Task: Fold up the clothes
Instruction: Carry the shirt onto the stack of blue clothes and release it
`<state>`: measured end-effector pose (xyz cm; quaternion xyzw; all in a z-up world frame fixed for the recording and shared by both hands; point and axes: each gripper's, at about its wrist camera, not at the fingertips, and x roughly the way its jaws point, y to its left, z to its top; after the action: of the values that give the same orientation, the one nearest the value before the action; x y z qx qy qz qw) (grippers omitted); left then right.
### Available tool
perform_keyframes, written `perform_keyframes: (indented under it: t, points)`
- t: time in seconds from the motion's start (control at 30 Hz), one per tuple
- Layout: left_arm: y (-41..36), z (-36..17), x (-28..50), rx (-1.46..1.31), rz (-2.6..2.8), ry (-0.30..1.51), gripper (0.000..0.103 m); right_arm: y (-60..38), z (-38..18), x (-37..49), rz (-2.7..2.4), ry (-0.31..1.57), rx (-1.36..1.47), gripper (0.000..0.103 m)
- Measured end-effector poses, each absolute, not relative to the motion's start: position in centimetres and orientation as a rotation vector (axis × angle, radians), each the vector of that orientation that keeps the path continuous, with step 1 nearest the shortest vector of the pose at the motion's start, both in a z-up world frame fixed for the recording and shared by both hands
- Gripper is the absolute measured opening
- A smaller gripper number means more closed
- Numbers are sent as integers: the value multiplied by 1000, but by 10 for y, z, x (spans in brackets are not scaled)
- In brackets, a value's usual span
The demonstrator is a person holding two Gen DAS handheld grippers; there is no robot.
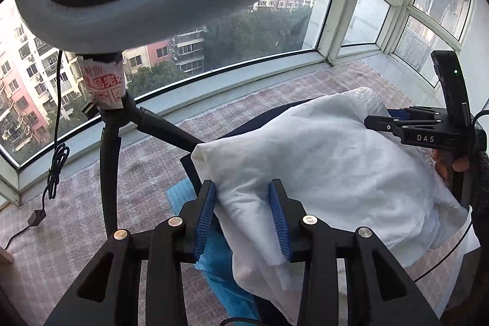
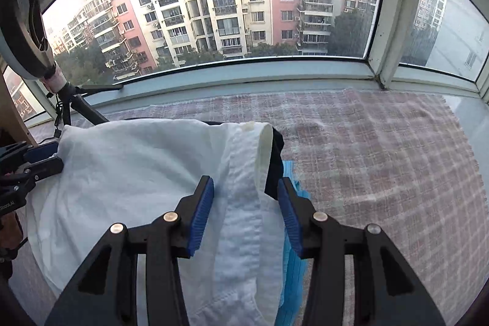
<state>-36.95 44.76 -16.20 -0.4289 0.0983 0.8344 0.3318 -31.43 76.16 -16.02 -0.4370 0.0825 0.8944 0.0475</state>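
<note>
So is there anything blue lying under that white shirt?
Yes, a blue cloth shows from beneath the white shirt, on its right edge in the right wrist view.

- white garment (image 1: 321, 161): thin, matt, crinkled cloth;
- plaid cover (image 2: 382, 148) on the surface: rough, fuzzy woven cloth;
- left tool (image 1: 243, 203): matt black plastic, ribbed blue pads, shiny metal rivets;
- ring lamp (image 1: 146, 8) at 11 o'clock: smooth grey plastic

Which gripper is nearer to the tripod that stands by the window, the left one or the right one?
Left. The left gripper is at the white garment's end beside the tripod. The right gripper is at the garment's opposite end, with the tripod far across the cloth.
</note>
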Motion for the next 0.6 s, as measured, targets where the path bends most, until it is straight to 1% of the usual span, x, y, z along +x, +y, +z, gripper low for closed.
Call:
perform_keyframes:
  t: [0.1,0.17,0.27,0.33,0.4,0.47,0.5,0.53,0.6]
  points:
    - [443,-148,-363,-1089,2186,289,36,768,-164,-305,2722,317,-1329,43]
    - [439,-133,-352,-1051,2189,291,33,764,-140,-291,2726,270,-1269,43]
    - [439,-116,-328,-1007,2145,264,33,740,-106,-255,2771,190,-1210,44]
    - [445,-118,-315,-984,2107,286,33,716,-98,-231,2804,141,-1207,44]
    - [451,-127,-305,-982,2089,343,35,699,-110,-213,2778,82,-1265,44]
    - [456,-143,-304,-1033,2085,404,35,686,-128,-199,2733,40,-1349,44]
    - [451,-143,-305,-1068,2081,384,31,687,-140,-193,2687,46,-1413,44]
    - [446,-144,-306,-1102,2076,364,30,687,-153,-187,2640,53,-1476,44]
    - [432,-136,-301,-1122,2089,336,30,692,-155,-168,2593,132,-1482,44]
